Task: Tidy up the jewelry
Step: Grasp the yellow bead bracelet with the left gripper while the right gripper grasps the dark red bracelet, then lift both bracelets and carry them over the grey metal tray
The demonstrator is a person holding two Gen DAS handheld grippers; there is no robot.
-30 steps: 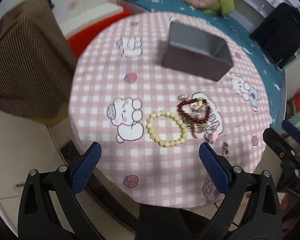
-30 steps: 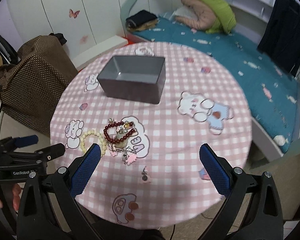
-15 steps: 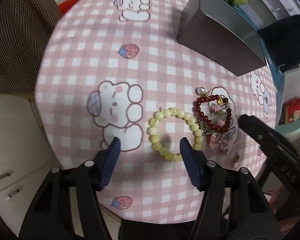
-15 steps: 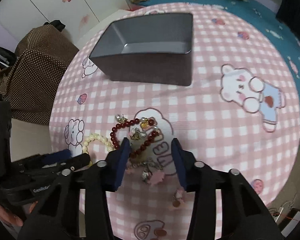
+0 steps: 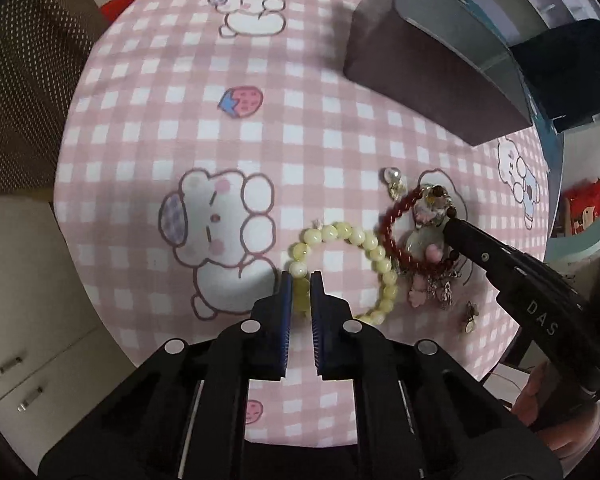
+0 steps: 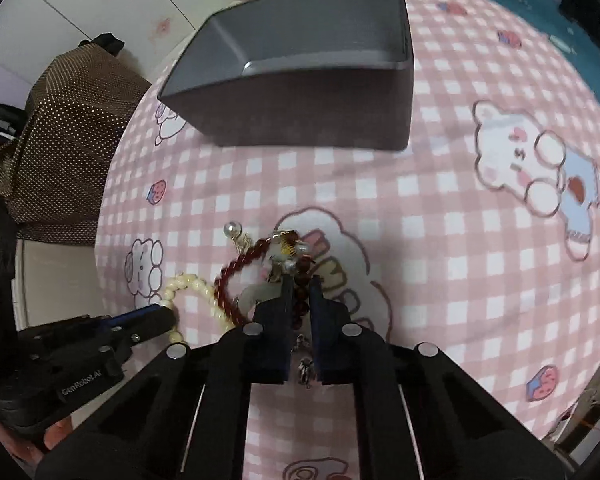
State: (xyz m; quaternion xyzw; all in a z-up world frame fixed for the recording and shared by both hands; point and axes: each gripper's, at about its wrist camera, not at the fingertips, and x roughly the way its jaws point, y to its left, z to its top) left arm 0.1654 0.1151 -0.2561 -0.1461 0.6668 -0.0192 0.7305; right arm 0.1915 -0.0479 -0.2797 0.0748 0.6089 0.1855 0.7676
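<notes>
A round table (image 5: 148, 128) is covered by a pink checked cloth printed with bears and strawberries. A grey box (image 6: 300, 80) is set at the upper middle of the right wrist view. Below it, a red bead bracelet (image 6: 236, 268), a cream bead bracelet (image 5: 356, 236) and small charms (image 5: 432, 292) are laid close together.

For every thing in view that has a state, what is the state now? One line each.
left gripper: jaws shut on the yellow bead bracelet.
right gripper: jaws shut on the dark red bead bracelet.
yellow bead bracelet: flat on the tablecloth, pinched at one side.
dark red bead bracelet: on the tablecloth, tangled with charms.
grey box: open top, upright; the visible part looks empty.
</notes>
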